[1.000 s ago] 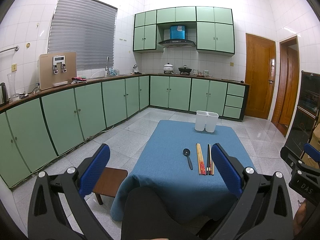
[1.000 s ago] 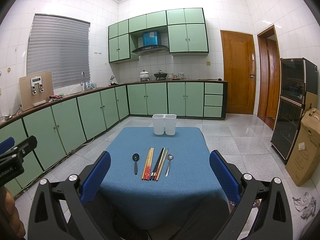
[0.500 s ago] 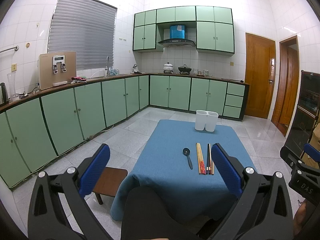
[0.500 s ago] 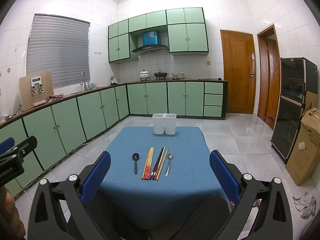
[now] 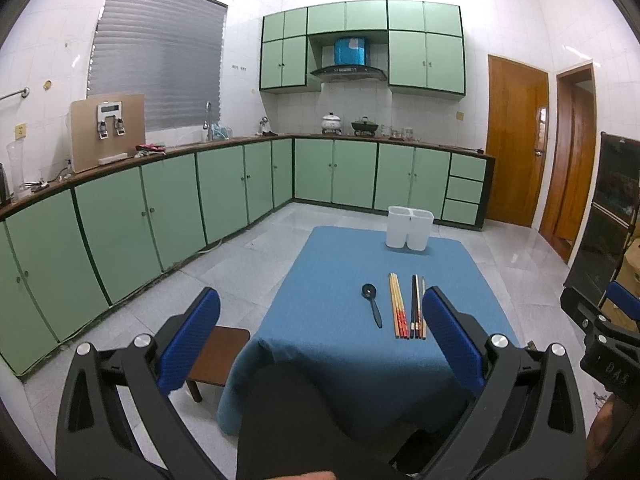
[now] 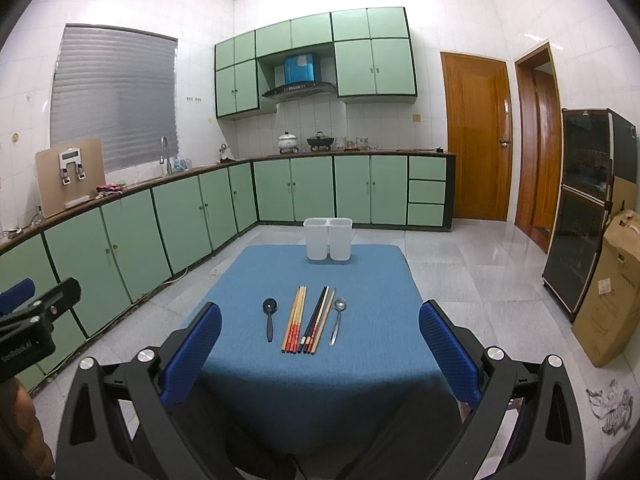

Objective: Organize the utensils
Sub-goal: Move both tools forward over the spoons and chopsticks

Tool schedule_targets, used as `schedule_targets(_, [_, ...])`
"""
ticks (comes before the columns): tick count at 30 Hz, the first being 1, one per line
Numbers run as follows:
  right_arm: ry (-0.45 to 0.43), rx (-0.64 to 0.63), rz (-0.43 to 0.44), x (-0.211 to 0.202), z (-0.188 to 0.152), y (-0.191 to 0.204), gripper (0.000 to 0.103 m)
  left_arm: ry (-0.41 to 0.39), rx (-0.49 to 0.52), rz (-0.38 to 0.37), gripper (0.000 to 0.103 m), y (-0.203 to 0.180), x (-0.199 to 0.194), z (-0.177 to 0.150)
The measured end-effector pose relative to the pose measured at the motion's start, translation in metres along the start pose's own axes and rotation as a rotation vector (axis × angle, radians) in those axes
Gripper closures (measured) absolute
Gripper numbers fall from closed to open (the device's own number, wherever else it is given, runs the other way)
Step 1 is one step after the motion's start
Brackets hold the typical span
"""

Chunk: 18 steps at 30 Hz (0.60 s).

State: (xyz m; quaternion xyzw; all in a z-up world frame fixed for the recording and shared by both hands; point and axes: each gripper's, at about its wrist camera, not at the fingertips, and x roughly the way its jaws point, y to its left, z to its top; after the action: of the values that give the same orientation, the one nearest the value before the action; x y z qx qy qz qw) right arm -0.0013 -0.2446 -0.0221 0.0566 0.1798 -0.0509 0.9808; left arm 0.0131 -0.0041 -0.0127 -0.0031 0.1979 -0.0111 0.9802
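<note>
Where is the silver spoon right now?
In the right wrist view, the silver spoon lies on the blue tablecloth, just right of the chopsticks.

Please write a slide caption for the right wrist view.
Open right gripper faces a blue table with spoons, chopsticks and a white holder.

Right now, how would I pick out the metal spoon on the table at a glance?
Find the blue-clothed table with the white two-compartment plastic holder at its far edge. Nearer lies a row of utensils; the shiny silver metal spoon is at its right end, beside the chopsticks. The other spoon, at the left end, is black.
</note>
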Motion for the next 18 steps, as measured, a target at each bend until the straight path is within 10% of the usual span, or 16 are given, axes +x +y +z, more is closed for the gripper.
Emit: schedule_targets(18, [0.308,-0.014,0.005,0.187,-0.062,-0.025,0.009,0.361,0.068,-0.161,0.005,-0.016,0.225,-0.059])
